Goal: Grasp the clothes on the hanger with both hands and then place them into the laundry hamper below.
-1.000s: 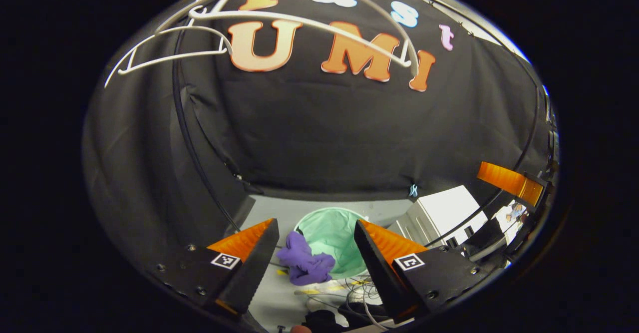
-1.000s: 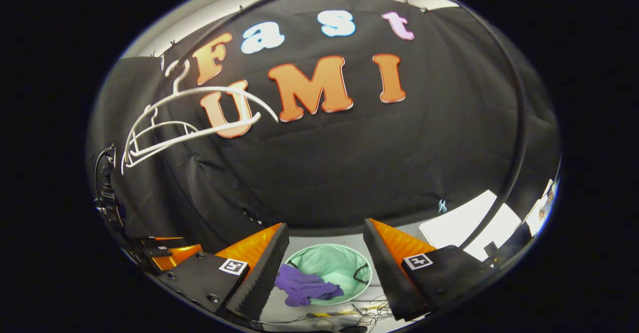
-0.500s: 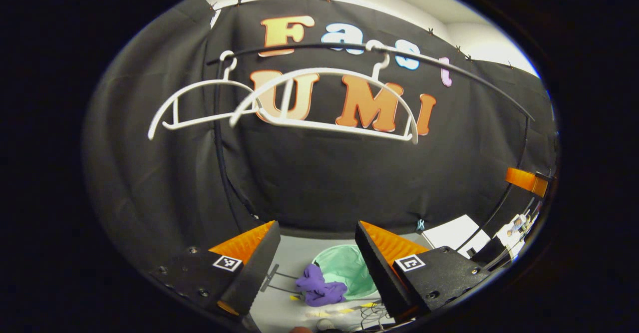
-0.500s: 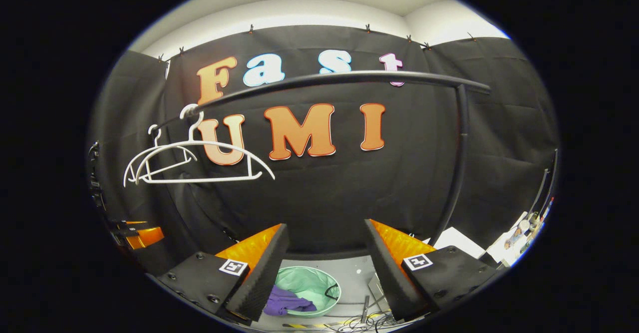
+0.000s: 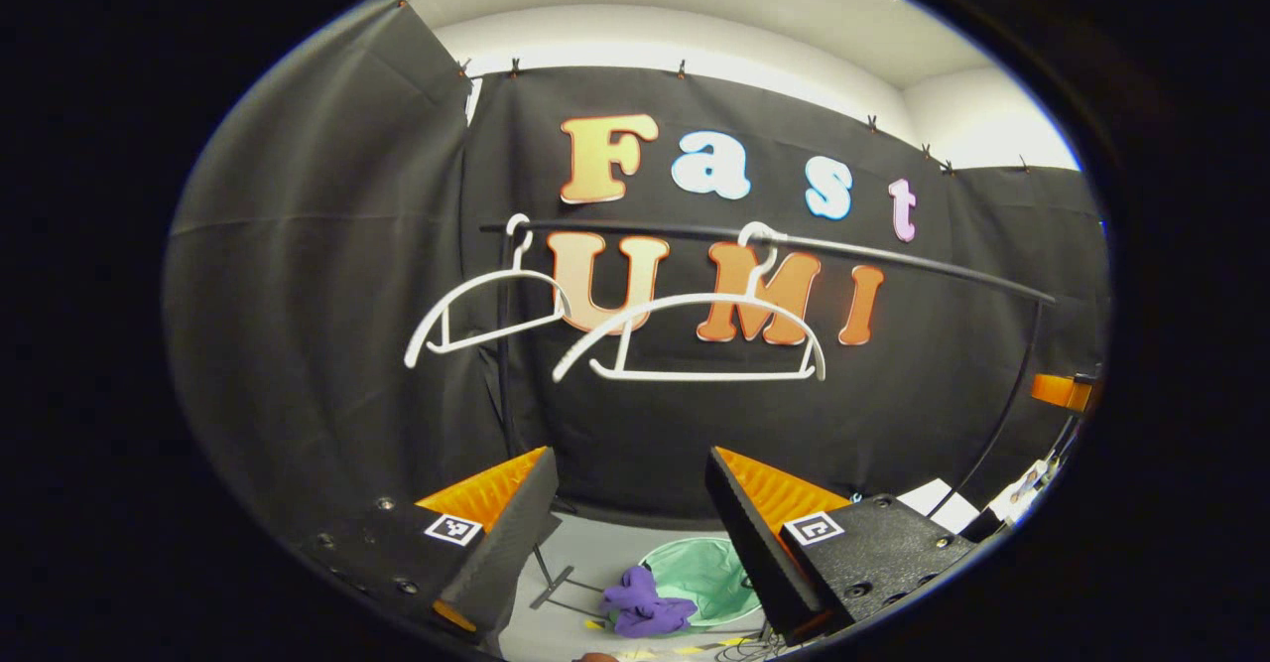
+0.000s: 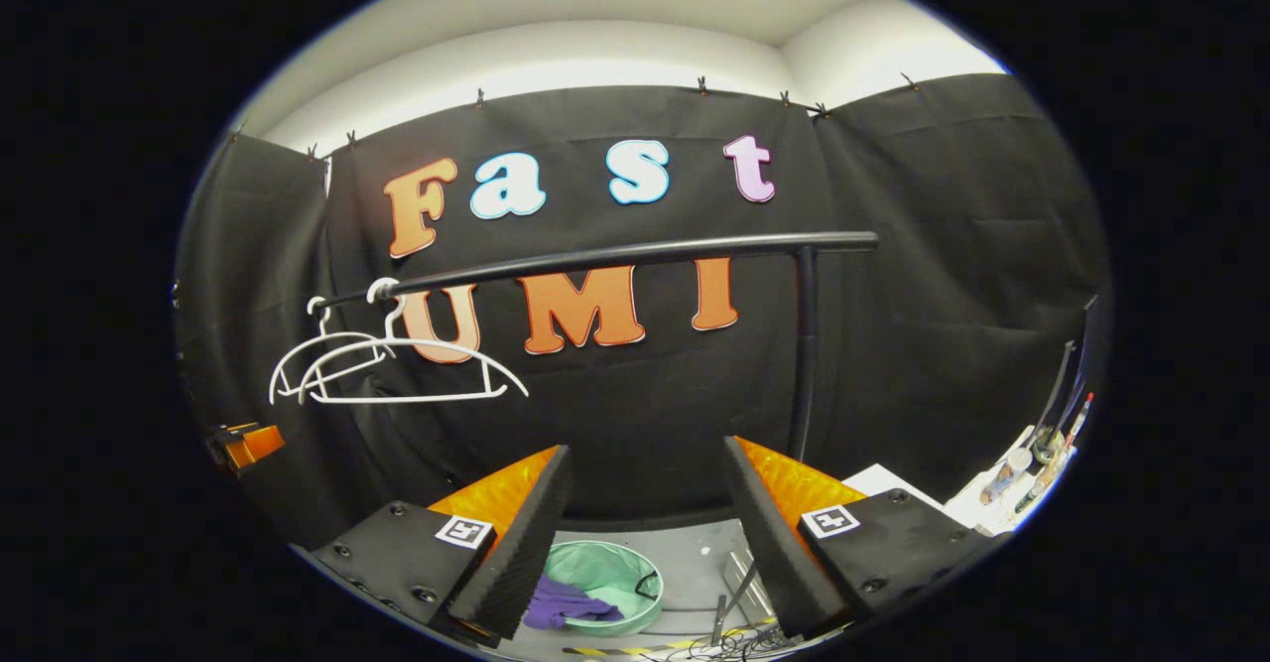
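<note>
My fingers [image 5: 516, 528] wear ribbed matt black foam over glossy orange plastic. At frame centre, the smooth white plastic hangers [image 5: 695, 339] hang from a satin black metal rail [image 6: 615, 255] (purple cloth [image 5: 640, 607] looks soft, crumpled).

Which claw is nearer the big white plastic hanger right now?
Left, probably. The white plastic hanger hangs large, just above the left claw; from the right claw it appears smaller, off to the left.
</note>
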Action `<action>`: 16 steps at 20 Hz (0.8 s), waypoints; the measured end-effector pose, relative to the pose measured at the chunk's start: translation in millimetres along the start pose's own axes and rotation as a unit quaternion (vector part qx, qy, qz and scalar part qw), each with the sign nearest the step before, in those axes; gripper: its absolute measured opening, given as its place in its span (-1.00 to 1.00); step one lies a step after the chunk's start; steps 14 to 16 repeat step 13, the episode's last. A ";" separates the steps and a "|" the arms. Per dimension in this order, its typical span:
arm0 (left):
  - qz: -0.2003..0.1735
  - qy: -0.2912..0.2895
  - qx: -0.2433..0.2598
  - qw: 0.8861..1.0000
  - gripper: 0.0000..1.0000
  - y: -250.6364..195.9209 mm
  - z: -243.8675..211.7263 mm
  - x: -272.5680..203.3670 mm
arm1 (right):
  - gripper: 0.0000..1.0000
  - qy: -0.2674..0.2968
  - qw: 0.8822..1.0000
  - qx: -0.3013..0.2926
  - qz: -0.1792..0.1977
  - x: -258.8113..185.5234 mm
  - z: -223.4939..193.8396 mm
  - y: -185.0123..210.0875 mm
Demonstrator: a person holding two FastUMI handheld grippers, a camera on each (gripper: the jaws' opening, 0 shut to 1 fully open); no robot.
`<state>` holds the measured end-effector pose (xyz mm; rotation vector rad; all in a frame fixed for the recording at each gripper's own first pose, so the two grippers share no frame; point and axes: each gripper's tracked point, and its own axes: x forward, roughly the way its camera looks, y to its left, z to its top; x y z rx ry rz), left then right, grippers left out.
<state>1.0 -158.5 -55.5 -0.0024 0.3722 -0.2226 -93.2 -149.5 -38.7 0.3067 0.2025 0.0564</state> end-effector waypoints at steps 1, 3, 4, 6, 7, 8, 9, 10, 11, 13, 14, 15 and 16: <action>0.008 -0.005 -0.002 1.000 0.91 4.9 5.7 -7.0 | 0.92 0.001 1.000 -0.004 -0.001 -5.2 3.7 -7.2; 0.022 -0.011 -0.018 1.000 0.91 13.9 21.6 -23.8 | 0.84 0.004 1.000 -0.009 -0.004 -15.8 13.3 -27.5; 0.030 -0.016 -0.023 0.999 0.91 19.2 29.7 -32.7 | 0.81 0.003 1.000 -0.010 -0.007 -20.8 19.2 -37.2; 0.058 -0.033 -0.012 0.998 0.91 39.9 44.9 -50.5 | 0.77 0.000 1.000 -0.009 -0.015 -29.9 30.4 -55.4; 0.077 -0.041 0.000 0.996 0.84 50.7 55.3 -61.0 | 0.77 -0.001 1.000 -0.011 -0.021 -33.8 34.8 -64.9; 0.093 -0.049 0.008 0.994 0.91 58.3 64.3 -68.0 | 0.77 -0.003 1.000 -0.009 -0.024 -36.8 40.3 -73.7; 0.104 -0.056 0.010 0.993 0.88 62.8 71.7 -76.6 | 0.77 -0.004 1.000 -0.006 -0.025 -39.2 44.5 -79.4; 0.111 -0.063 0.008 0.992 0.86 65.4 79.6 -85.9 | 0.77 -0.006 1.000 -0.005 -0.028 -41.6 48.8 -86.9; 0.116 -0.071 0.007 0.991 0.86 68.2 86.1 -92.9 | 0.77 -0.010 0.999 -0.005 -0.032 -44.6 54.0 -93.9; 0.137 -0.078 0.019 0.987 0.84 81.0 96.2 -107.4 | 0.77 -0.014 0.999 -0.008 -0.040 -48.7 62.7 -106.9; 0.137 -0.078 0.019 0.987 0.84 81.0 96.2 -107.4 | 0.77 -0.014 0.999 -0.008 -0.040 -48.7 62.7 -106.9; 0.137 -0.078 0.019 0.987 0.84 81.0 96.2 -107.4 | 0.77 -0.014 0.999 -0.008 -0.040 -48.7 62.7 -106.9; 0.137 -0.078 0.019 0.987 0.84 81.0 96.2 -107.4 | 0.77 -0.014 0.999 -0.008 -0.040 -48.7 62.7 -106.9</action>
